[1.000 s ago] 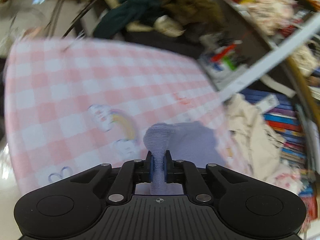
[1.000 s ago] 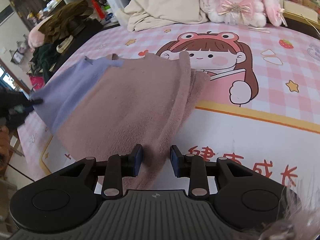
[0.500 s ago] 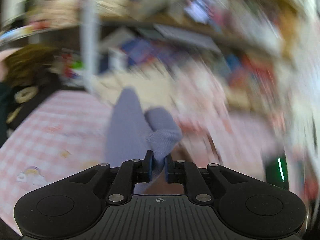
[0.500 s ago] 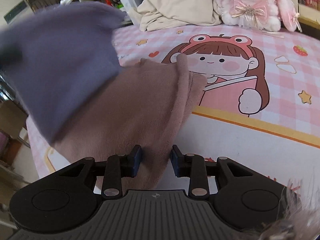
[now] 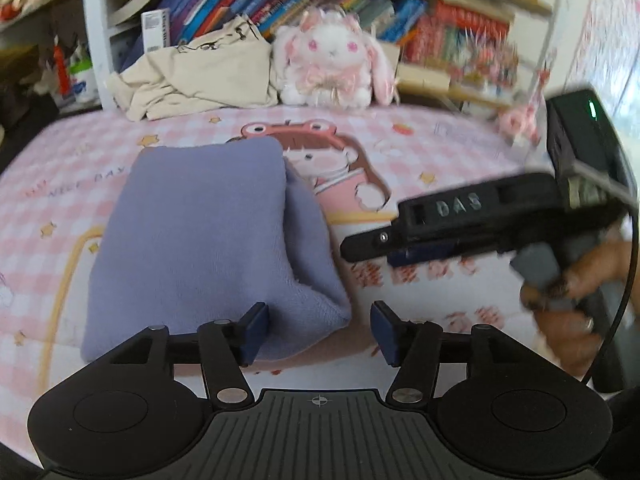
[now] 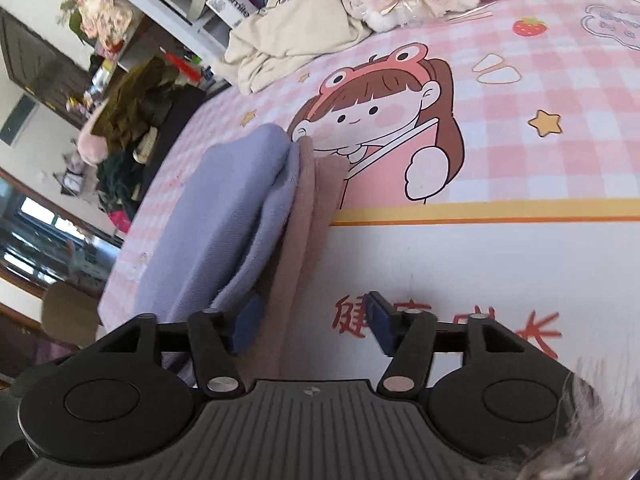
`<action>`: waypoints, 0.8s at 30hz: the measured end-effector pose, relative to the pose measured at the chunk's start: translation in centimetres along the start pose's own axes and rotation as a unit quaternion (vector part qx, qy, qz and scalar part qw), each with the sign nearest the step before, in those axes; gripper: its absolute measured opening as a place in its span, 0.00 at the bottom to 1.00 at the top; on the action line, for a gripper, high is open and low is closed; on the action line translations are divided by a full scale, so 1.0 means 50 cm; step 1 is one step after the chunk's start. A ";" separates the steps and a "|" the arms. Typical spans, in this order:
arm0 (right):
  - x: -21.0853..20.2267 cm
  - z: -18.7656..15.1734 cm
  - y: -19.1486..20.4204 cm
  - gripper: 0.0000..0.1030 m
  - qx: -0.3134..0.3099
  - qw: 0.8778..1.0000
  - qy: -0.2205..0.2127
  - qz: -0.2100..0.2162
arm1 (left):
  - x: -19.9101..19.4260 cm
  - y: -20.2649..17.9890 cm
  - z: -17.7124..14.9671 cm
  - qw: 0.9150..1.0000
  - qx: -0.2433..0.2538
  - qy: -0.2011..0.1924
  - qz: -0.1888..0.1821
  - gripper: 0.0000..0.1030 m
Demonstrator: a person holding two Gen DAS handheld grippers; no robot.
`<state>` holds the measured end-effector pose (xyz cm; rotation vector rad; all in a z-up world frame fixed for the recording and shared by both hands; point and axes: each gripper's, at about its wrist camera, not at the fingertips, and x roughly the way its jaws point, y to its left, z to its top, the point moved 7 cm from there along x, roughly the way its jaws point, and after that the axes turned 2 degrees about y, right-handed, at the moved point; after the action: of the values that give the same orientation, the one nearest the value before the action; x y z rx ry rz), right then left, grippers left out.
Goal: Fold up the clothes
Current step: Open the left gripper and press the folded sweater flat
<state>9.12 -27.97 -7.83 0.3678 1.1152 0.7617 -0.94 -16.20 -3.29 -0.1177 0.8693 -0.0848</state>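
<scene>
A soft garment, lilac [image 5: 200,232] on one side and dusty pink [image 6: 308,216] on the other, lies folded on the pink checked cloth [image 5: 440,152]. The lilac half now covers the pink half; a pink strip shows along its right edge in the right wrist view. My left gripper [image 5: 318,332] is open and empty, its left finger at the fold's near corner. My right gripper [image 6: 312,324] is open; its left finger touches the garment's near edge. It also shows from the side in the left wrist view [image 5: 460,224], to the right of the garment.
A cream garment [image 5: 192,76] and a white-pink plush rabbit [image 5: 332,64] sit at the far edge, before a bookshelf [image 5: 360,4]. A black device with a green light [image 5: 584,132] stands at the right. Dark clothes [image 6: 136,120] pile beyond the left edge.
My left gripper swung the lilac half over onto the pink half and let go; its jaws are now wide. My right gripper opened wider and tilted, staying at the near edge.
</scene>
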 end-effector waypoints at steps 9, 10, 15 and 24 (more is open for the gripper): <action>-0.059 0.007 0.025 0.66 0.006 0.999 -0.032 0.022 | -0.139 0.024 0.036 0.989 -0.062 -0.134 -0.012 0.91; -0.060 0.008 0.029 0.66 0.008 0.999 -0.032 0.028 | -0.154 0.035 0.040 0.986 -0.072 -0.148 0.003 0.92; -0.054 0.005 0.051 0.76 0.015 0.999 -0.031 0.035 | -0.183 0.078 0.044 0.982 -0.100 -0.155 0.037 0.99; 0.000 0.007 0.092 0.77 0.023 0.999 -0.028 0.013 | -0.138 0.116 0.024 0.994 -0.021 -0.088 0.058 0.98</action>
<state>7.79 -24.74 -4.83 0.4416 1.0779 0.7453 -4.31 -9.56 1.89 -0.1126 0.6998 0.0523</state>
